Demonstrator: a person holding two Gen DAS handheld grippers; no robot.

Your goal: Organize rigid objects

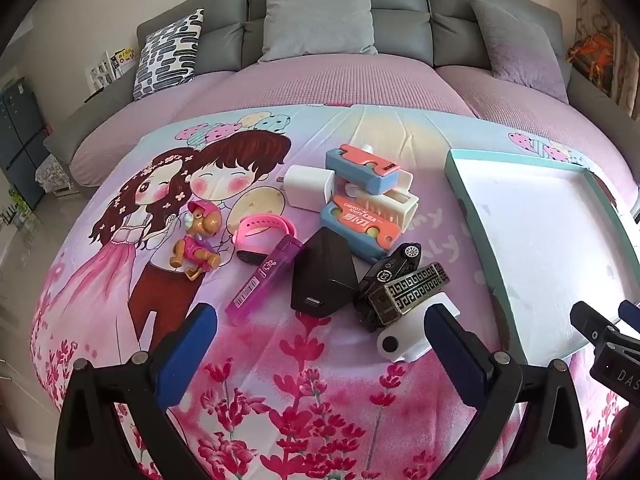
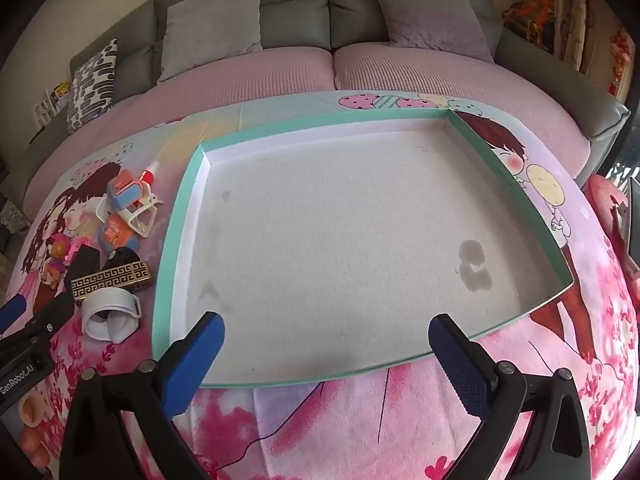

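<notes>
A pile of small objects lies on the printed cloth in the left wrist view: a black charger (image 1: 323,280), a purple lighter (image 1: 262,276), a patterned metal lighter (image 1: 408,292), a black toy car (image 1: 394,266), a white charger (image 1: 306,186), pastel clips (image 1: 360,196), a pink band (image 1: 262,232), a toy dog (image 1: 196,244) and a white strap (image 1: 404,340). My left gripper (image 1: 320,344) hovers open just short of the pile, nothing between its fingers. A shallow teal-rimmed tray (image 2: 182,216) lies to the right, with nothing in it. My right gripper (image 2: 326,354) stands open over its near edge.
A grey sofa (image 1: 336,12) with cushions runs along the back. The cloth (image 1: 320,400) covers a rounded surface that drops away at the front and sides. The left gripper's side (image 2: 28,332) shows at the right view's left edge.
</notes>
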